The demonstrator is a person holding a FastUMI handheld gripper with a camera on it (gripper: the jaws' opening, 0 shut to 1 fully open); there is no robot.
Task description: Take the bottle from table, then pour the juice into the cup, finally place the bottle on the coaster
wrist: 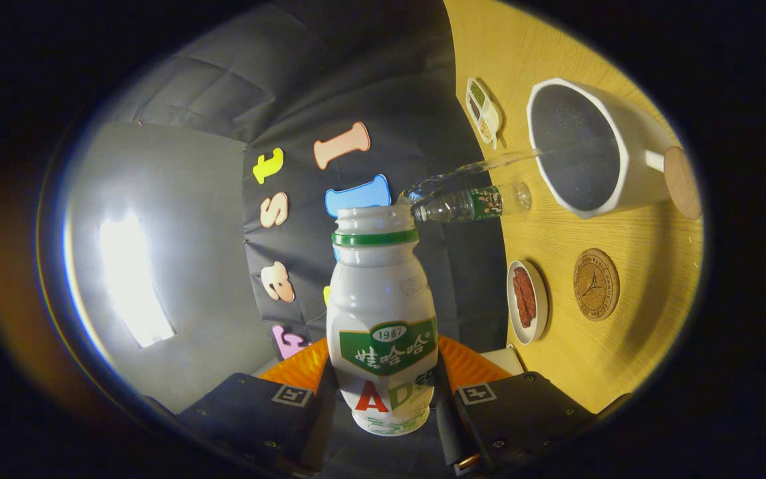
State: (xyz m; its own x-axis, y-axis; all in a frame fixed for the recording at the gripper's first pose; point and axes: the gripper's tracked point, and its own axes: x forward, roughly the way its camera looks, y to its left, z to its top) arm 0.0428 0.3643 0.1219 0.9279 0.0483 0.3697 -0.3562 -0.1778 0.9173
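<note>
Currently my gripper (383, 399) is closed on the bottle (382, 319), both fingers pressing its lower body from 9 and 3 o'clock. The bottle stands between my fingers with its open neck toward 12 o'clock, while the view is rolled hard over, so the table (629, 332) rises like a wall at 3 o'clock. That suggests the pour is in hand, though I see no stream from my own bottle.

The bottle is white moulded plastic, waisted, with a green collar and glossy label; I judge it light, slightly yielding and slick, so the hold belongs low on the broad belly, firm but not crushing.

The cup (589, 146), white, faceted and stiff-walled, lies at 2 o'clock, well beyond the neck. A round cork coaster (596, 284) sits at 3 o'clock, matt and flat, beside a small white dish (527, 301). A clear water bottle (473, 203) lies between neck and cup
</note>
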